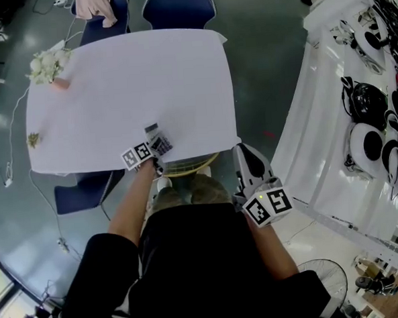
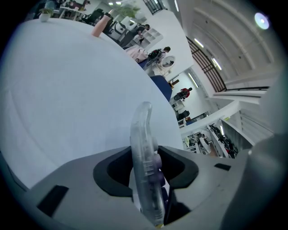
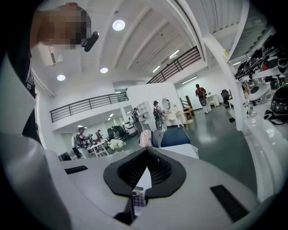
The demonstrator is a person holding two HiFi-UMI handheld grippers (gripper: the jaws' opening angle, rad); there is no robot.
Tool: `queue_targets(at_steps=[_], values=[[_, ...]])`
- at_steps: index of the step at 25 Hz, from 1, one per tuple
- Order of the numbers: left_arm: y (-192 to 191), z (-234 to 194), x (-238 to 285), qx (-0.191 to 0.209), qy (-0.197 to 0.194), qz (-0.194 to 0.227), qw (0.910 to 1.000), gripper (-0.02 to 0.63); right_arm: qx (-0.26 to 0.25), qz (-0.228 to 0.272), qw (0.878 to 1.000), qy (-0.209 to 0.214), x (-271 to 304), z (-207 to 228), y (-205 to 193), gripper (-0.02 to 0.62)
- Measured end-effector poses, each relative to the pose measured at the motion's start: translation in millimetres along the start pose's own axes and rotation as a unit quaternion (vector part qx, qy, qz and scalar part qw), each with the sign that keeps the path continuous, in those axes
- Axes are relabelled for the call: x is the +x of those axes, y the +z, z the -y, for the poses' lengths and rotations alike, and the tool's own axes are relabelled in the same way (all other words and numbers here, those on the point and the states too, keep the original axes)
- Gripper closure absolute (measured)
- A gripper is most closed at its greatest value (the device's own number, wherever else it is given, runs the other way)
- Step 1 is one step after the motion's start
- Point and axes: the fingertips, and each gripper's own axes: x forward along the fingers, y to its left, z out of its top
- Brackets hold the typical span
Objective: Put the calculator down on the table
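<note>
Left hand-held gripper (image 1: 150, 153) clamps the calculator (image 1: 160, 143) edge-on between its jaws, at the 6 o'clock edge of the white bench (image 1: 114, 93). Right hand-held gripper (image 1: 247, 160), jaws together and empty, hangs off the bench at the calculator's 4 o'clock

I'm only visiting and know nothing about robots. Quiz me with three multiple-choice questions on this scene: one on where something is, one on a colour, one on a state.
1. Where is the clear-cased calculator with purple keys?
A. At the table's near edge
B. At the table's middle
C. At the table's far edge
2. What colour is the big rectangular table?
A. Red
B. White
C. Black
3. The left hand-held gripper is:
A. Open and empty
B. Out of sight
C. Shut on the calculator

Answers: 1 A, it is by the edge nearest the person; 2 B, the top is plain white; 3 C, its jaws clamp the calculator.
</note>
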Motion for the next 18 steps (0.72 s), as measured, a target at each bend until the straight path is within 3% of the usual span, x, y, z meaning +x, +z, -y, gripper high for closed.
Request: queue_targets(at_steps=[4, 8, 18], values=[[-5, -9, 0, 0.012, 0.002, -0.024, 0.9996, 0.385, -0.007, -0.006, 1.000, -0.012, -6, -9, -12, 0.598], [-7, -10, -5, 0.028, -0.002, -0.037, 0.9989, 0.370, -0.013, -0.012, 0.999, -0.028, -13, -16, -23, 0.598], [-4, -42, -29, 0.122, 0.061, -0.053, 0.9893, 0.302, -0.011, 0.005, 0.997, -0.073, -47, -42, -40, 0.598]])
